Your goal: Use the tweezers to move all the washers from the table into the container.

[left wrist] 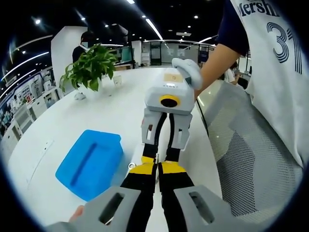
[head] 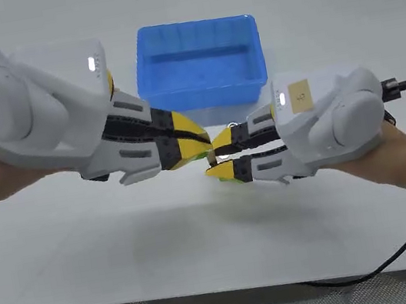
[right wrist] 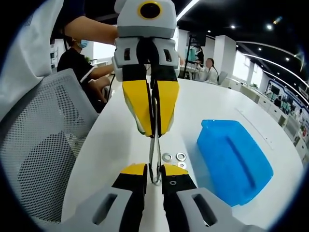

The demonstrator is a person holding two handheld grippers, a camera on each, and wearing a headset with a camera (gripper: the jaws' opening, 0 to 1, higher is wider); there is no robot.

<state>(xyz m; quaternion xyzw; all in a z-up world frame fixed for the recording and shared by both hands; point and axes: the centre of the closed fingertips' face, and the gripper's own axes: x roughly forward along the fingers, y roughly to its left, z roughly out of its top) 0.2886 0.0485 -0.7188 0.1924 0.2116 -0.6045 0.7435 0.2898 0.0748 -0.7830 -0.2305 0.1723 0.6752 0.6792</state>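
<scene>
We are clamping the tweezers [right wrist: 155,150] in left hand-held gripper [right wrist: 154,131] and right hand-held gripper [right wrist: 155,175], washers [right wrist: 167,157] lying outside the empty container [right wrist: 236,157].

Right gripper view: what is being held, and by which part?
The tweezers: the left gripper clamps their far part, and the right gripper closes on their near end.

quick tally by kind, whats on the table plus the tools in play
washers: 3
tweezers: 1
blue container: 1
grippers: 2, left gripper and right gripper
total: 7
</scene>
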